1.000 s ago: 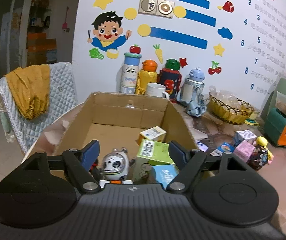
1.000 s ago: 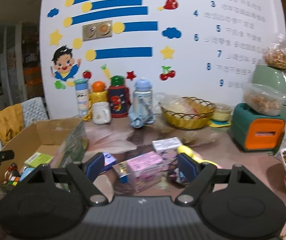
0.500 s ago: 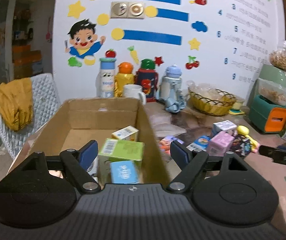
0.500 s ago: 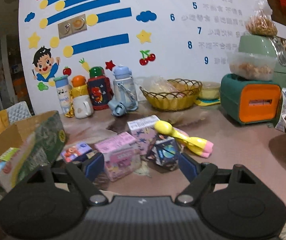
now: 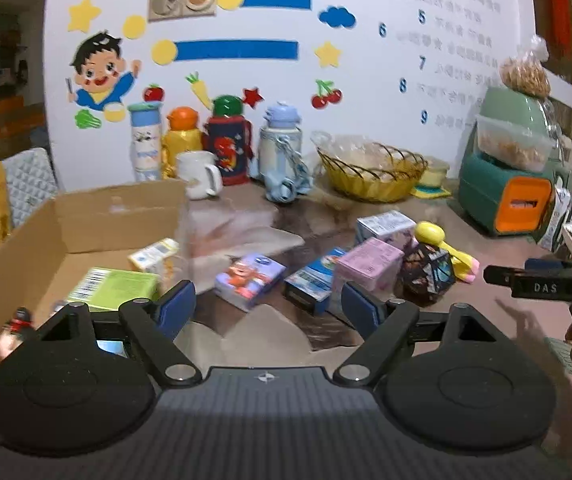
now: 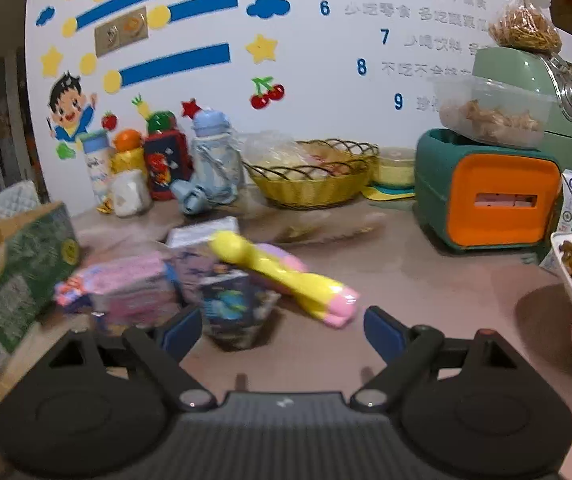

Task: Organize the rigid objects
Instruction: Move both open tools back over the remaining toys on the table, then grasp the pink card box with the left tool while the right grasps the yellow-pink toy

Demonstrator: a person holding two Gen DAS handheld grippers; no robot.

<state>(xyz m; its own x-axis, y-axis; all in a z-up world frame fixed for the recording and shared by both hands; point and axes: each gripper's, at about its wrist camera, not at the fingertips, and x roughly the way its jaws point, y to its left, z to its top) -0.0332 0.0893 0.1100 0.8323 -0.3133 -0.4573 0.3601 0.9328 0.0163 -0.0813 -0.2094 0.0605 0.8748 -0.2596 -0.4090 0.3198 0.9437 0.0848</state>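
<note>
Reaching comes first: both of my hand-held grippers are empty. My left hand-held gripper [image 5: 268,304] stands wide, its jaws just opened. At its 12 o'clock lies the small blue carton with a cartoon figure [image 5: 249,278] on the pinkish table [image 5: 505,320]; the open brown cardboard box [image 5: 86,216], already holding a green barcoded carton [image 5: 114,288], sits at 10 o'clock. My right hand-held gripper [image 6: 276,330] has been widening too, with nothing between its jaws. The yellow and pink plastic toy [image 6: 286,276] lies at its 12 o'clock, just beside the dark faceted puzzle cube [image 6: 234,312]. Next, I judge, each closes squarely on one piece. Readable writing: "DAS" on my right gripper's finger, wall numerals 3 to 9.
</note>
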